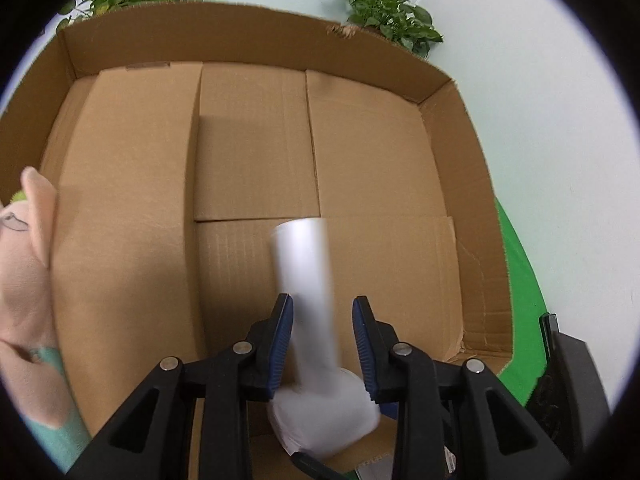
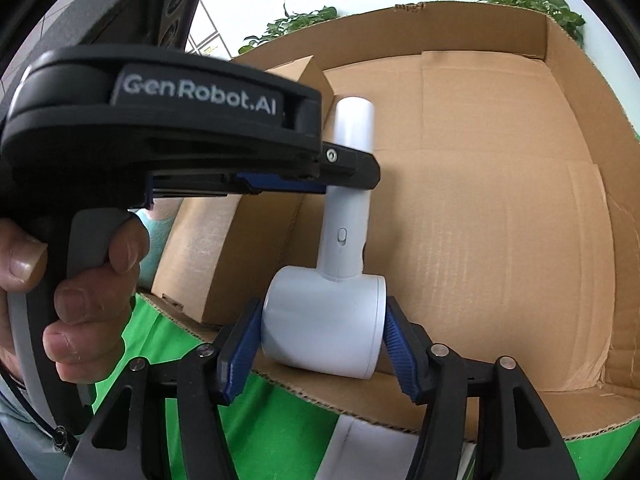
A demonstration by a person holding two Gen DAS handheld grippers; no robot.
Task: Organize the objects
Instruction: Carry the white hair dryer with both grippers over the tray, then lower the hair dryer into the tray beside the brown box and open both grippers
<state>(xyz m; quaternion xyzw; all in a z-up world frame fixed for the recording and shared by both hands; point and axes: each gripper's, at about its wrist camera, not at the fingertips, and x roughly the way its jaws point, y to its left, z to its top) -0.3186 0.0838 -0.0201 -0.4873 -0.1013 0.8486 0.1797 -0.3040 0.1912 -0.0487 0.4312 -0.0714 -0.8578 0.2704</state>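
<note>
1. One white plastic hair dryer (image 2: pixel 334 312), with a barrel-shaped head and a long round handle, is the thing I am handling; it hangs low inside the large open brown cardboard box (image 2: pixel 500 208), head down near the front edge, handle rising up and away over the box floor.
2. My left gripper (image 1: pixel 323 308) comes in from the side and clamps the handle. In its own view there is a sliver of space between the blue pads and the blurred handle, but from the right wrist view I see its black finger and blue pad pressed across the handle about halfway up, jaws nearly as narrow as they go.
3. My right gripper (image 2: pixel 324 322) stands partly open, with the dryer's head between the blue pads. The left pad sits against the rounded end of the head, the right pad just beside the flat end; I cannot tell whether that pad presses.
4. A person's hand (image 2: pixel 76 292) wraps the grey handle of the left gripper, fingers curled around it, at the left of the right wrist view.
5. A pink soft toy with teal clothing (image 1: pixel 28 264) lies against the left side of the box.
6. A green cloth (image 2: pixel 280 432) covers the surface under the box.
7. Leafy green plants (image 1: pixel 384 12) stand behind the far box wall, against a pale wall.
</note>
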